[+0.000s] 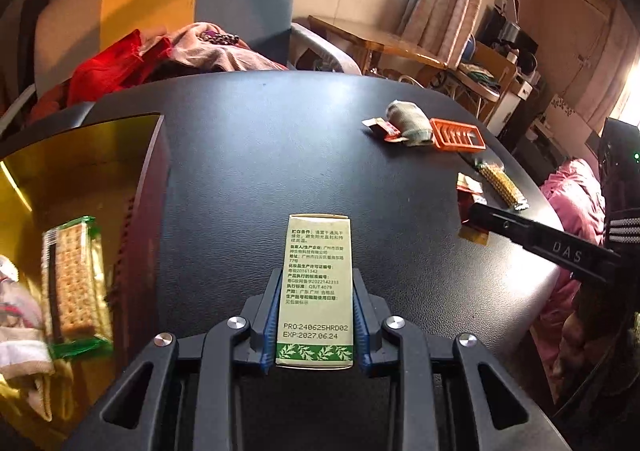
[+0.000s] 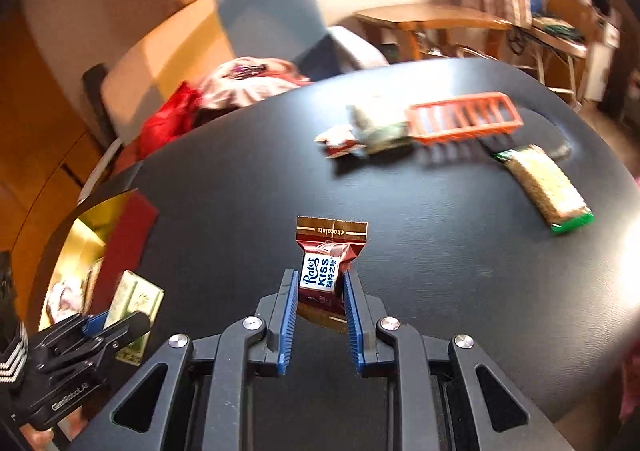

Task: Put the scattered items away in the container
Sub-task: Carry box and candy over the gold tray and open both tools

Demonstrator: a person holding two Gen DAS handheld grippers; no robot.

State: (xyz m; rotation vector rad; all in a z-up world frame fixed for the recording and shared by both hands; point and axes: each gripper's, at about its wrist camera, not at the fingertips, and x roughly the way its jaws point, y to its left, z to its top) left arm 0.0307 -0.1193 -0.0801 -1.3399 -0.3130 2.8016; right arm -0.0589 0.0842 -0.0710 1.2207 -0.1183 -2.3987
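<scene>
My left gripper (image 1: 315, 283) is shut on a pale green printed carton (image 1: 316, 271) above the black table, just right of the gold-lined container (image 1: 92, 155). The container holds a cracker pack (image 1: 72, 279) and cloth items. My right gripper (image 2: 320, 283) is shut on a brown chocolate wrapper (image 2: 326, 263) over the table. The left gripper with its carton (image 2: 134, 307) shows in the right wrist view beside the container (image 2: 100, 219). Scattered on the table are a red candy wrapper (image 2: 340, 141), a grey-green sock (image 2: 380, 129), an orange plastic rack (image 2: 464, 121) and a cracker pack (image 2: 546, 187).
The round black table (image 1: 280, 139) has its curved edge at the right. A chair piled with red and pink clothes (image 1: 160, 55) stands behind it. A wooden desk (image 1: 384, 39) and cluttered shelves lie at the far right. Another small wrapper (image 1: 468, 183) lies near the right gripper's arm.
</scene>
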